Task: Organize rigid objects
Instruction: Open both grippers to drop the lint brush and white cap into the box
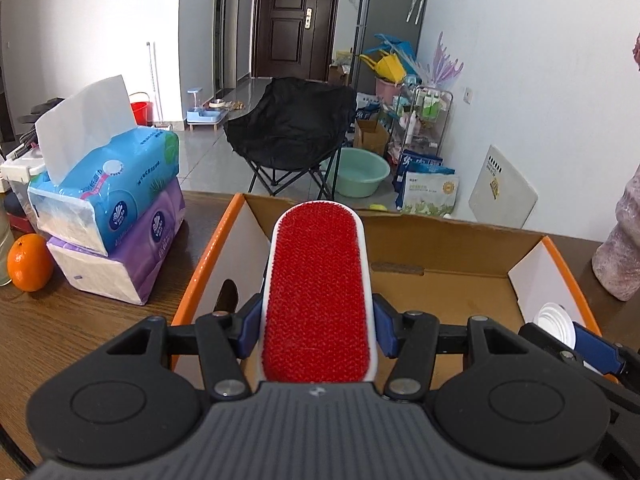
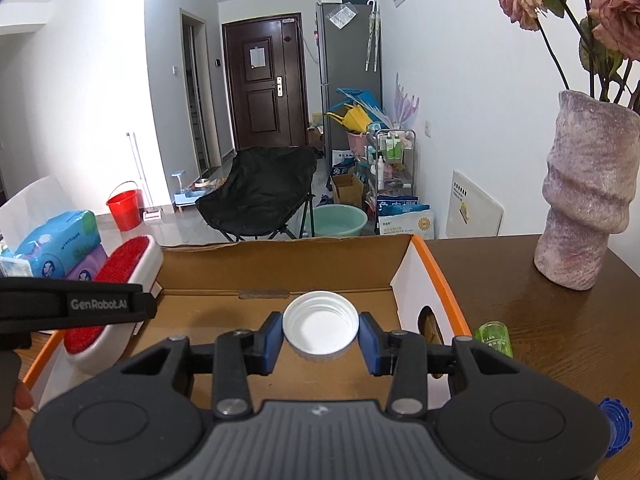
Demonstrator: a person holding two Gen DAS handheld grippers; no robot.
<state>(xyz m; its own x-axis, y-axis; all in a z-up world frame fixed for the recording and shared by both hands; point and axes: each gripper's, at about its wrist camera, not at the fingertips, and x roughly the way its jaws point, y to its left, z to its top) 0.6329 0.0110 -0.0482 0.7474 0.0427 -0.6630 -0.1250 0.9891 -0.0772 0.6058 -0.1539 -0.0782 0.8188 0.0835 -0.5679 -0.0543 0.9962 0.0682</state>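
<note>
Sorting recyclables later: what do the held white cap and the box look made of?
White cap: likely plastic, smooth and slightly glossy, with moulded thread ridges inside. Box: corrugated cardboard, matte brown inside, white printed outside with orange edges.

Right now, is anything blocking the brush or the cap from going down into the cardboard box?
Nothing visible. The left tongs hold the red lint brush and the right tongs hold the white cap, both above the cardboard box, whose visible floor is bare.

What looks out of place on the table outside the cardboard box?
A small green cup lies tipped on its side on the table just right of the cardboard box, and a blue cap sits loose nearer the camera. Nothing looks spilled.
</note>
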